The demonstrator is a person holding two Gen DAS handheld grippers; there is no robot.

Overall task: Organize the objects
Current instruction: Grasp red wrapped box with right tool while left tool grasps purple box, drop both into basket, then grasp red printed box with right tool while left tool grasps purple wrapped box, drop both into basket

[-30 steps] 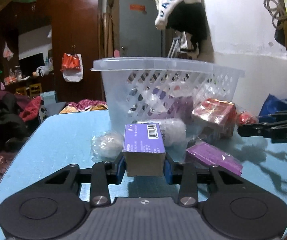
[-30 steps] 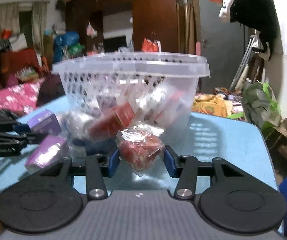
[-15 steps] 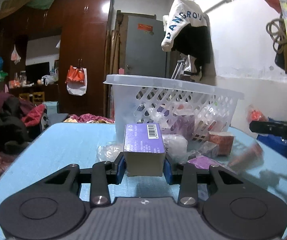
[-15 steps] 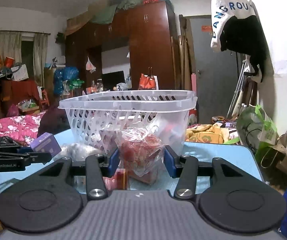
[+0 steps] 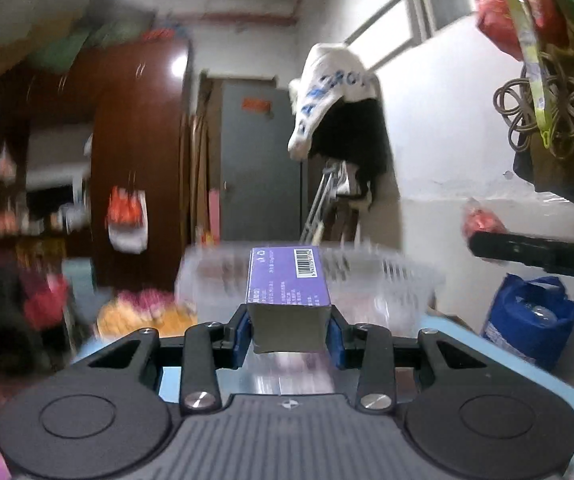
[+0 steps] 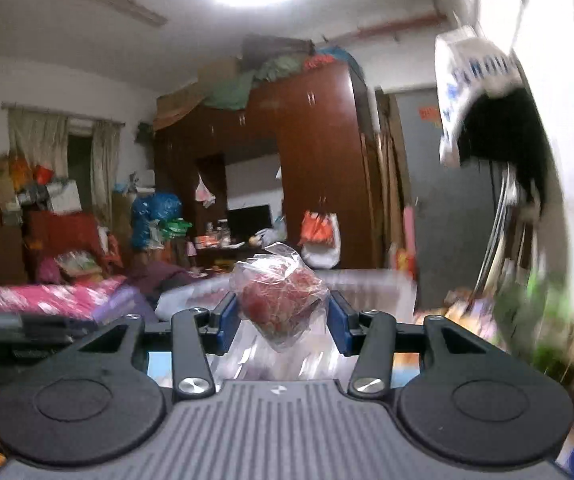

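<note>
Clamping purple box (image 5: 289, 292) between blue pads of left gripper (image 5: 289, 334), barcode face up, box raised level with blurred clear basket (image 5: 391, 276) rim beyond fingertips. Pinching bagged red item (image 6: 281, 302) in right gripper (image 6: 283, 326), basket rim just behind.

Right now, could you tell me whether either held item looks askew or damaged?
Nothing looks damaged. The purple box sits squarely in the left gripper. The bagged red item in the right gripper sags below the jaws, loose plastic hanging. The clear basket is too blurred to judge.
</note>
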